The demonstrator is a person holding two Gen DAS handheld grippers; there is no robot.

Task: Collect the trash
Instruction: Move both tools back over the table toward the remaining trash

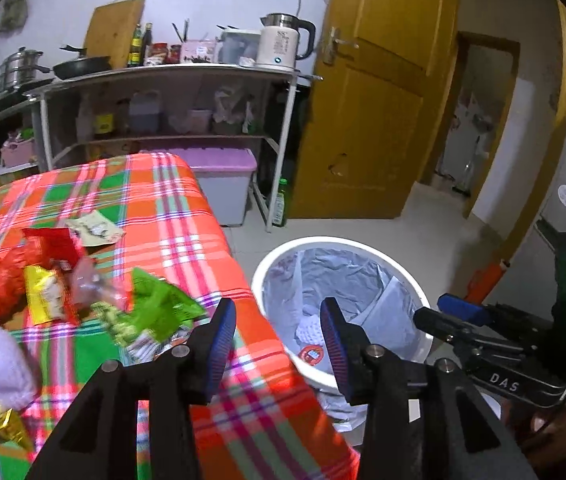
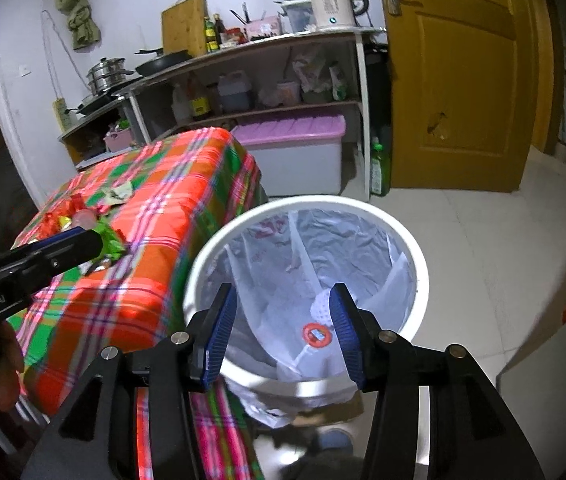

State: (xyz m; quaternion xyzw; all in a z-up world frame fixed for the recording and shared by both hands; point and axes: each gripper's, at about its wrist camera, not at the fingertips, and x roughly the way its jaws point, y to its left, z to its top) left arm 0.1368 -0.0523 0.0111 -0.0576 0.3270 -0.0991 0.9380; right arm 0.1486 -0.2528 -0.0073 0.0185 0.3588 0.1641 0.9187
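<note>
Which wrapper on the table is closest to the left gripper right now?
The green wrapper, just ahead of the left gripper near the table edge. The yellow wrapper and red wrapper lie farther back.

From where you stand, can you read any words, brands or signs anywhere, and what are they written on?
"DAS" on the black body of the right gripper, seen from the left wrist.
"GenRobot.AI" on the body of the left gripper, first letters partly cut off.
Red print on the bin liner: too blurred to read.
Round red sign on the item in the bin: unreadable.
Snack wrappers, bottle labels and kettle print: too small.
</note>
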